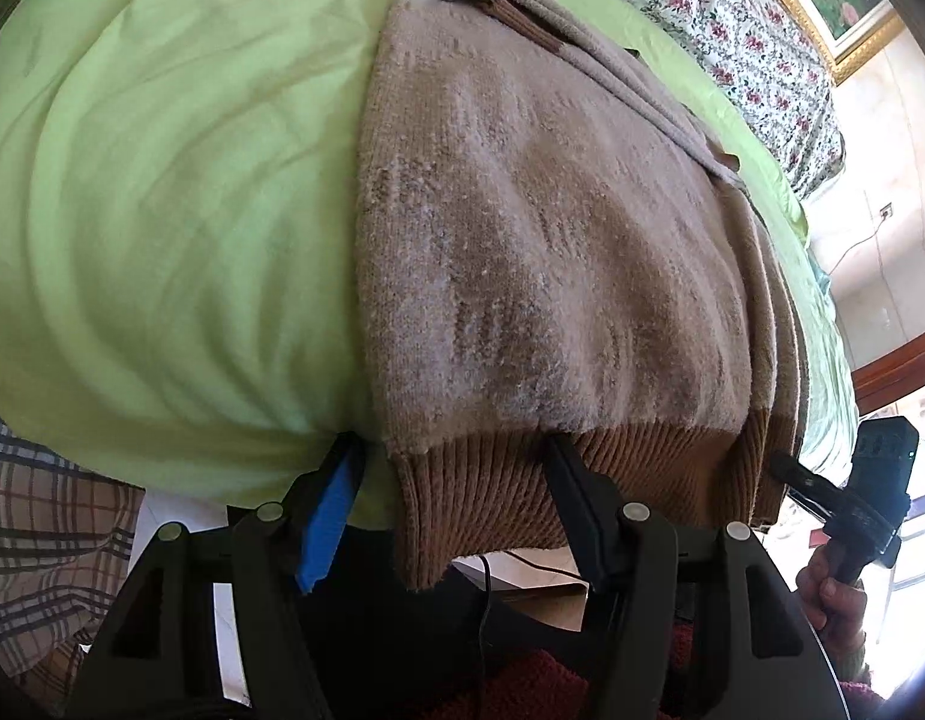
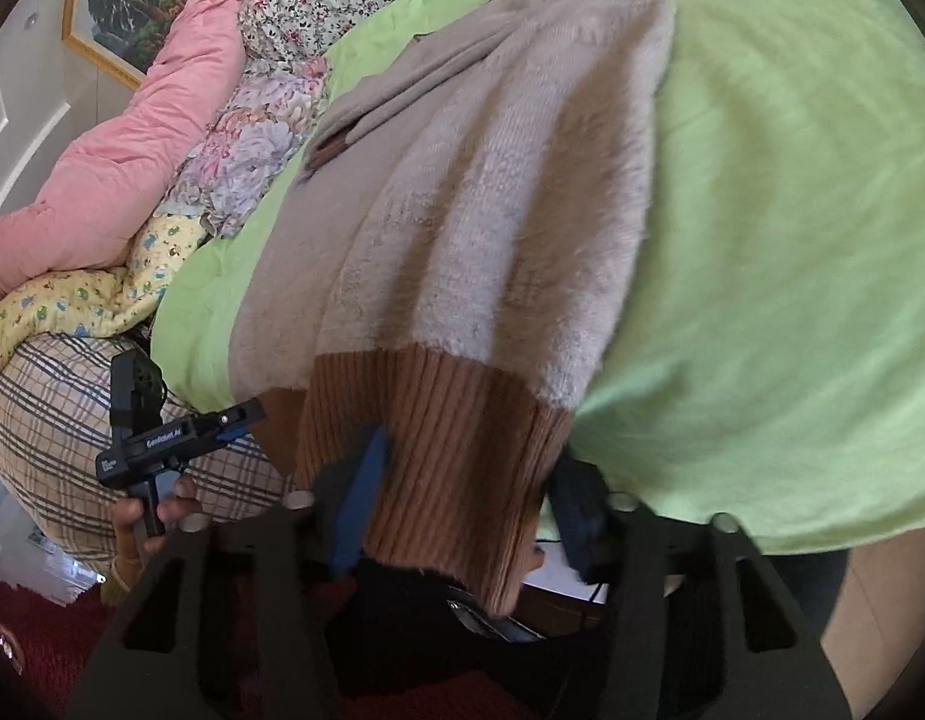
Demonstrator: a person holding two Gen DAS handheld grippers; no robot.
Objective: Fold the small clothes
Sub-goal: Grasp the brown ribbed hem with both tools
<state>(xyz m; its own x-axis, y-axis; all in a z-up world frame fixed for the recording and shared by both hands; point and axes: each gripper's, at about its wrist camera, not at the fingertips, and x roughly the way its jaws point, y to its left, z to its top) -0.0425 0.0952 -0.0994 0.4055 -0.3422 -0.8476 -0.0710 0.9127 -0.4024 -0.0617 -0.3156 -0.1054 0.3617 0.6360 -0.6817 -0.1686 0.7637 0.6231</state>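
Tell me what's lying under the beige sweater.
The sweater lies on a light green sheet, which shows around it on both sides. Its brown ribbed hem hangs over the bed's edge. Anything beneath the sweater's middle is covered.

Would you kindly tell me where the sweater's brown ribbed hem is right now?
The brown ribbed hem hangs over the near edge of the green sheet, low and central in both wrist views, between each gripper's jaws; the plaid bedding lies to its left.
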